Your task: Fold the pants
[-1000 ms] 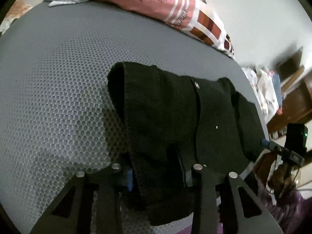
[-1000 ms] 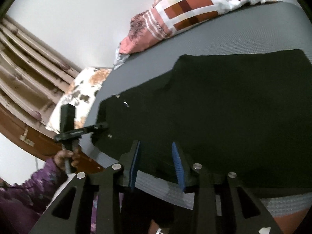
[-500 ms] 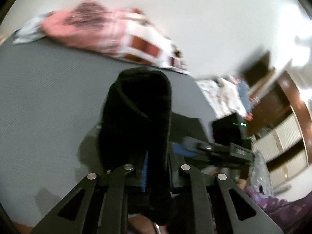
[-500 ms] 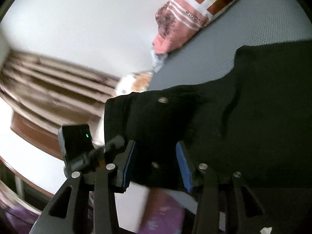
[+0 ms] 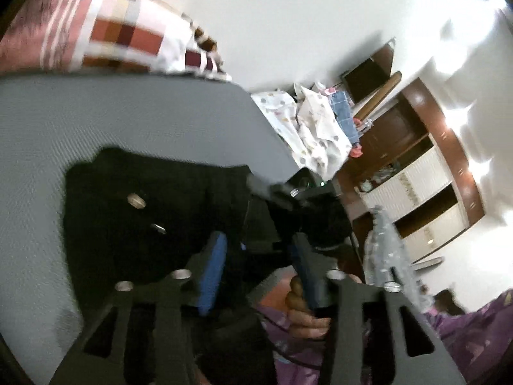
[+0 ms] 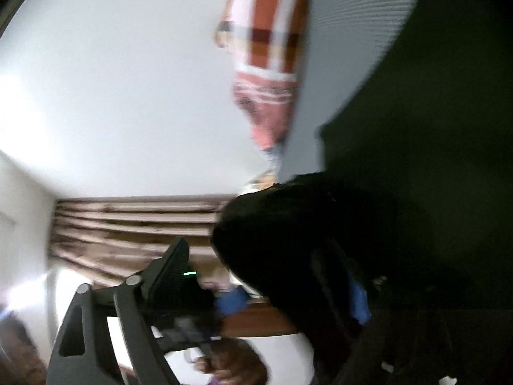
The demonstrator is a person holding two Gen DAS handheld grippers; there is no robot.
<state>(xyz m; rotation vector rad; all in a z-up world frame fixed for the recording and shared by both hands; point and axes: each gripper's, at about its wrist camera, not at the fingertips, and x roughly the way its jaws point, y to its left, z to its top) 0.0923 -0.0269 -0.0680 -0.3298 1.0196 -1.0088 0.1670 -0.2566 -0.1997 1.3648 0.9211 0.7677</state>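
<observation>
The black pants point(image 5: 138, 211) lie on the grey mattress point(image 5: 96, 122), waistband end with its metal button point(image 5: 136, 200) lifted toward me. My left gripper point(image 5: 256, 250) has its blue pads point(image 5: 214, 263) apart, with black cloth bunched between them. The right gripper shows in the left wrist view point(image 5: 301, 192), just beyond mine, at the same cloth. In the blurred, rolled right wrist view the pants point(image 6: 416, 192) fill the right side and a fold point(image 6: 288, 240) drapes over my right gripper point(image 6: 298, 301); its jaws are partly hidden.
A checked red and white pillow point(image 5: 128, 38) lies at the mattress head. Clothes point(image 5: 314, 128) are piled beside wooden cabinets point(image 5: 416, 173) at the right. A wooden headboard point(image 6: 134, 221) and white wall are in the right wrist view. The person's hand point(image 5: 304, 308) shows below.
Both grippers lifted the waistband end off the mattress and came close together. The right wrist view rolled sharply. The left jaws stand wider apart than half a second ago.
</observation>
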